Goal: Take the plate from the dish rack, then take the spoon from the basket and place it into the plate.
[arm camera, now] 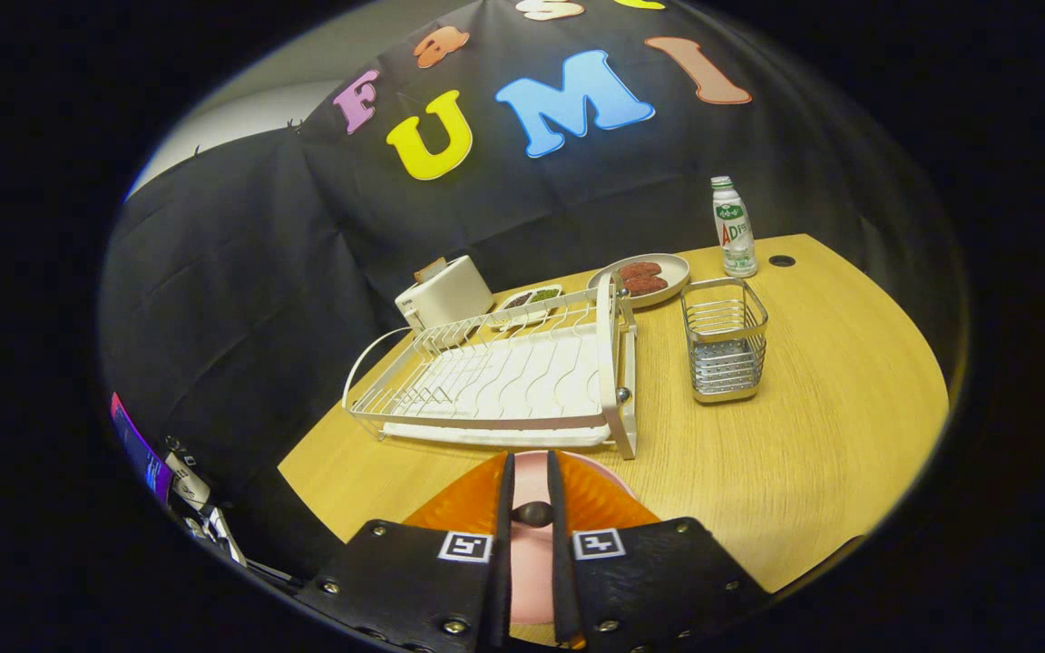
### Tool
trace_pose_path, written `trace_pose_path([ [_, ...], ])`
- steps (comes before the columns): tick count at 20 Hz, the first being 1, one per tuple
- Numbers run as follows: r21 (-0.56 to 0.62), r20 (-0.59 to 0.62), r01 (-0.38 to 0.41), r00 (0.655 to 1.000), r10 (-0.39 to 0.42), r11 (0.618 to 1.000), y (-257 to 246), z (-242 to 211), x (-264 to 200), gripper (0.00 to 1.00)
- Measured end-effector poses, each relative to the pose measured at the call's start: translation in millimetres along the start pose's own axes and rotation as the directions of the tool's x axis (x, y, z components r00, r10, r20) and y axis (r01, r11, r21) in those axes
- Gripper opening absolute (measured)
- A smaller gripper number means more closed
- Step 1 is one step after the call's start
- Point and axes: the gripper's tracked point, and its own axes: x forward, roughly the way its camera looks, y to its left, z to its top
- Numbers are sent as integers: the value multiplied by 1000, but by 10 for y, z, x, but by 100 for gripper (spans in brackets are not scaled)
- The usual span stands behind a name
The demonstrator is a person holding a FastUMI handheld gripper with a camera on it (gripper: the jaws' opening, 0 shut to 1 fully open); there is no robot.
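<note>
between the jaws, black spoon (533,514), pink plate (532,476) beneath

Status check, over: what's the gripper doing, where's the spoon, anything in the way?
Gripper shut on dark spoon handle. Pink plate on the table beneath the fingers, ahead of the empty dish rack. Basket empty. Nothing in the way.
</note>
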Motion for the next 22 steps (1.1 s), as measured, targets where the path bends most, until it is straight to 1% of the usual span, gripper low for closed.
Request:
trace_pose_path([
  [1,17,1,2,1000,-2,1000,-39,-18,13,19],
  [3,29,-15,39,999,-38,999,-193,-70,23,19],
  [4,32,-18,50,999,-50,998,-247,-84,24,22],
  [6,28,-27,72,997,-71,997,-329,-94,-17,25],
  [7,20,-26,77,997,-77,997,-344,-112,34,26],
  [11,-80,-17,136,990,-138,987,-467,-98,41,28],
  [13,-165,-18,169,985,-174,972,-527,-112,27,30],
  [15,-222,-28,193,979,-204,956,-582,-160,35,32],
  [17,-244,-43,201,975,-218,949,-616,-205,45,33],
  [19,-259,-32,215,972,-231,941,-636,-163,6,33],
  [22,-276,40,252,967,-251,928,-628,82,-109,33],
])
